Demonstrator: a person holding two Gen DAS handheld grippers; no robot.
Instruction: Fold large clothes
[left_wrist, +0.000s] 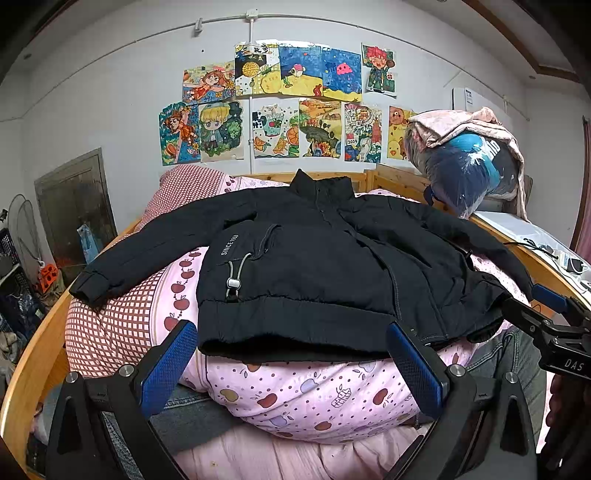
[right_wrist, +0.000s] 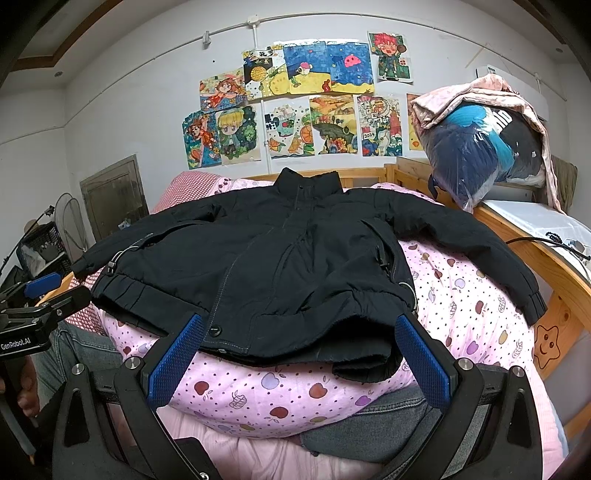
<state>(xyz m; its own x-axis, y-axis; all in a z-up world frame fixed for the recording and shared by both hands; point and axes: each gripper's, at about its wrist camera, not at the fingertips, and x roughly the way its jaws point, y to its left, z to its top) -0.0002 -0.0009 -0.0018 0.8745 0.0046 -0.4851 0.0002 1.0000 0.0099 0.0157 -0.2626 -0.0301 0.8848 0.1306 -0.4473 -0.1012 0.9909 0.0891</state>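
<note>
One black jacket (left_wrist: 314, 266) lay spread face up on a pink apple-print quilt (left_wrist: 306, 395) heaped on the bed, collar at the far end toward the wall and hem nearest the cameras. Both sleeves were stretched outward: the left cuff (left_wrist: 88, 288) rested on a red-checked part of the bedding near the left wooden bed rail (left_wrist: 26, 365), and the right cuff (right_wrist: 535, 302) hung close to the right rail. The near hem overhung the quilt's rounded near edge slightly, its right corner folded under and rumpled. A grey drawcord with a toggle (left_wrist: 233, 283) lay on the left front panel beside white lettering.

Just short of the hem, the left hand-held gripper (left_wrist: 291, 365) hovered with its blue-padded fingers (left_wrist: 170, 365) spread wide and nothing between them. The right hand-held gripper (right_wrist: 295, 358) was likewise gaping and empty, its fingers bracketing the hem's right half without touching the cloth. Bare quilt showed between the hem and both tools, with folded denim (right_wrist: 369, 417) lower down.

Farther off, children's drawings (left_wrist: 280, 103) covered the wall, and a plastic-wrapped bundle (left_wrist: 469, 170) sat on the right rail, well apart from the jacket.
</note>
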